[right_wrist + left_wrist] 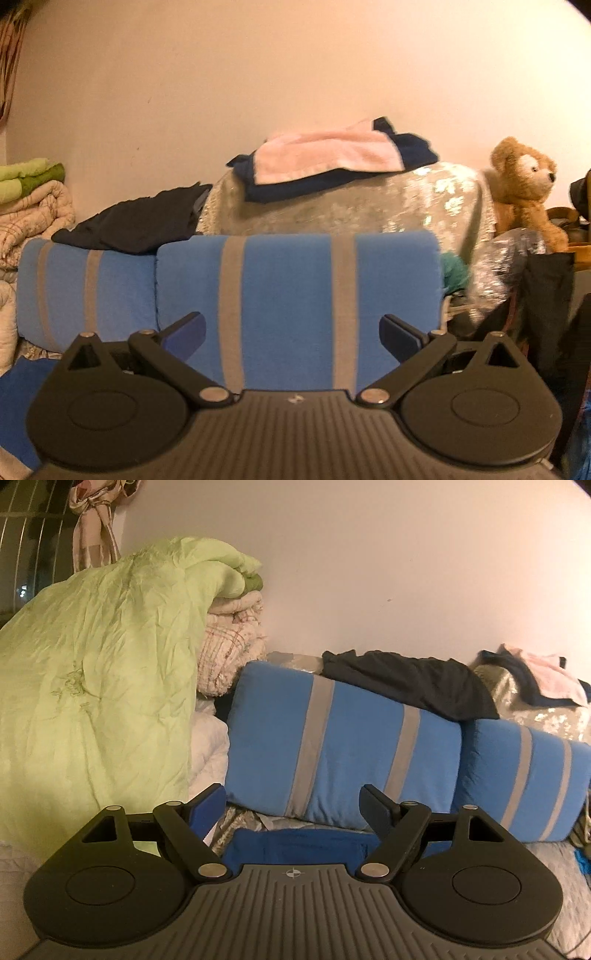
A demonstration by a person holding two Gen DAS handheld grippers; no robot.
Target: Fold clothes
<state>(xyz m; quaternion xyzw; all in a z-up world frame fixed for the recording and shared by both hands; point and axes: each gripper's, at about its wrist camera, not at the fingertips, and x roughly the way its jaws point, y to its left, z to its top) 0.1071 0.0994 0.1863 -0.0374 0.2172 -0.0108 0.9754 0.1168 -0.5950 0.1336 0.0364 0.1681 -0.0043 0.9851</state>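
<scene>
Left claw (291,805) stands wide and empty above a blue garment (295,847) lying on the bed just below its fingers; to its left slumps a green quilt (92,686), ahead a striped blue pillow (340,746) with a black garment (410,683) draped on top. Right claw (291,338), equally wide and holding nothing, faces a second striped pillow (295,306), a pink towel (328,155) on dark clothing above it, a teddy bear (524,184) to its right. Folding well likely means lowering both claws to matching corners of one garment.
</scene>
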